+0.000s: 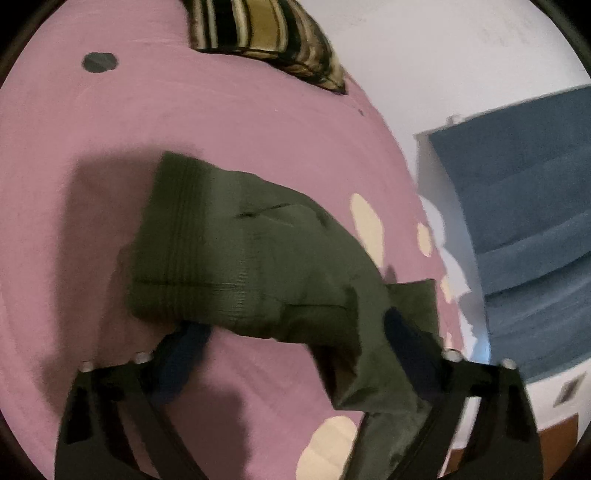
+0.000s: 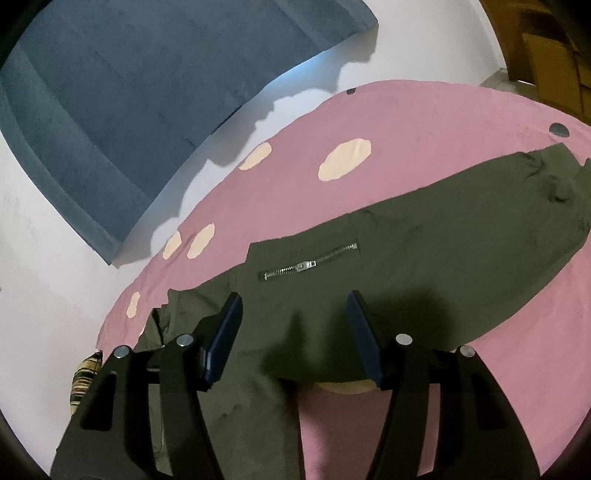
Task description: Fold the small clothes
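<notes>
Right tool (image 2: 293, 325) spread, above olive trousers (image 2: 424, 229)

The garment (image 2: 424, 251) across the middle of the right wrist view is dark olive green, with a silver zipper (image 2: 308, 264). Beneath it the sheet (image 2: 295, 192) is pink, dotted with cream spots (image 2: 344, 159) (plus a few small grey-blue ones). At upper left the cushion (image 2: 129, 92) is dusty blue. In the left wrist view's top centre, a cloth (image 1: 266, 33) is striped black, tan and cream.
</notes>
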